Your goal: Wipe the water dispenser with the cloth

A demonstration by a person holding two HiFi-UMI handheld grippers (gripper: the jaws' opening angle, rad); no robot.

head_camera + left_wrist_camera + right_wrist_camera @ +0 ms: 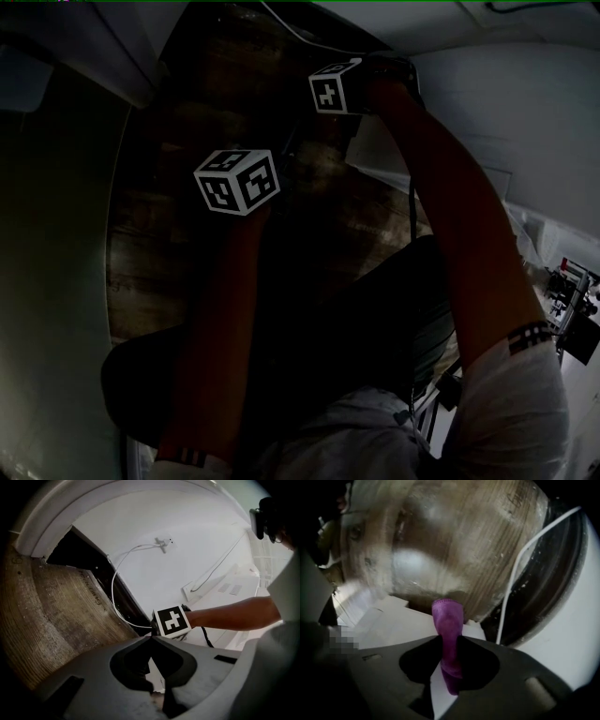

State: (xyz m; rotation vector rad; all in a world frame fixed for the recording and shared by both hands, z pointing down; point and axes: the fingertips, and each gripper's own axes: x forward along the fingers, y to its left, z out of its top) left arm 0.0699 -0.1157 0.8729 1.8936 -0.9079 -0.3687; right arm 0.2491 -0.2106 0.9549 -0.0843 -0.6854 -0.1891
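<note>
The dark wooden plank floor (187, 216) lies below you. The white boxy water dispenser (389, 625) stands just beyond your right tool (449, 638), which is clenched on the folded purple cloth (448, 618). Your left tool (151, 638) is clenched on nothing. Judged step: approach. Next, press the cloth flat against the casing.
</note>
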